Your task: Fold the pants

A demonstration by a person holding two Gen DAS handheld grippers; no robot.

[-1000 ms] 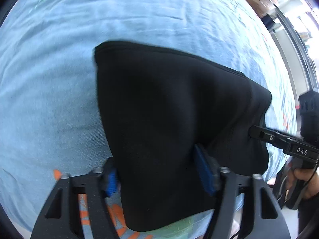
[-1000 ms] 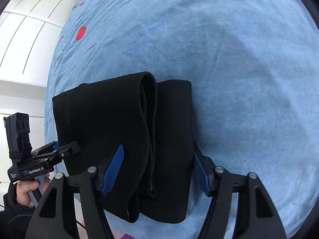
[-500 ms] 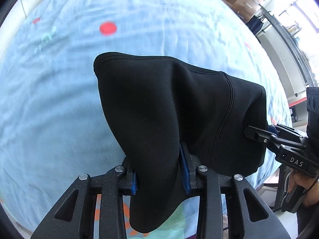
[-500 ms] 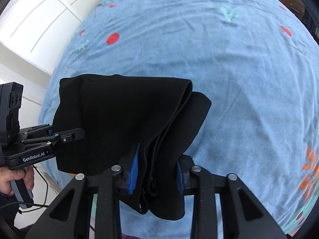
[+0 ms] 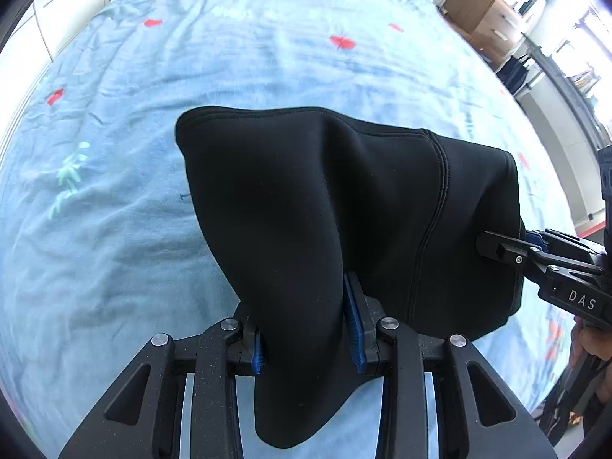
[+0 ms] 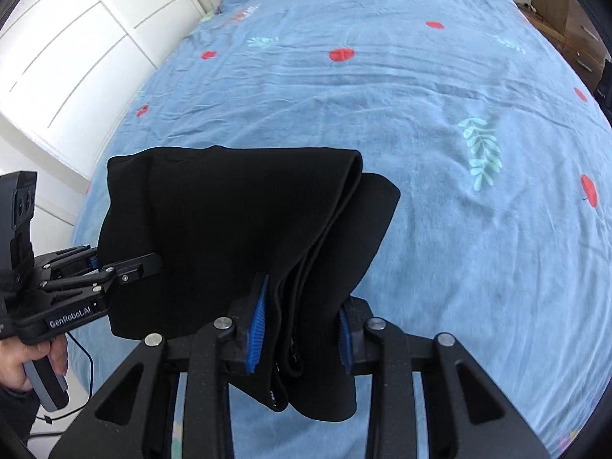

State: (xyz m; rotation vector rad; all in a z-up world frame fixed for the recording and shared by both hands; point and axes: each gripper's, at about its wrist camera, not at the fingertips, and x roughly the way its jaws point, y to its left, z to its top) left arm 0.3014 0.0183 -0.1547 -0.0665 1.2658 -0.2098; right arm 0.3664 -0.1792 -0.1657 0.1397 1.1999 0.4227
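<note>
From my remote station, the black pants [image 5: 344, 222] hang bunched in mid-air above the bed [image 5: 114, 191], a folded bundle whose lower edge drops behind the gripper frames and out of sight. How many layers the fold holds I cannot count; the right wrist view shows several stacked edges [image 6: 306, 267]. One pair of pants, two grippers. My left hand-held gripper [image 5: 306, 329] is clamped on the cloth, its blue pads pressed against a hanging fold. My right hand-held gripper [image 6: 298, 329] likewise pinches the stacked edges between blue pads. Each gripper also appears in the other's view, its tips buried in the black cloth [image 5: 497, 246] [image 6: 137, 269], with only part of the holding hand [image 6: 23, 359] visible at the frame edge. The blue bedsheet carries red dots and leaf prints. White panelled cupboards [image 6: 69, 61] stand beside the bed; wooden drawers [image 5: 485, 19] lie blurred beyond it.
</note>
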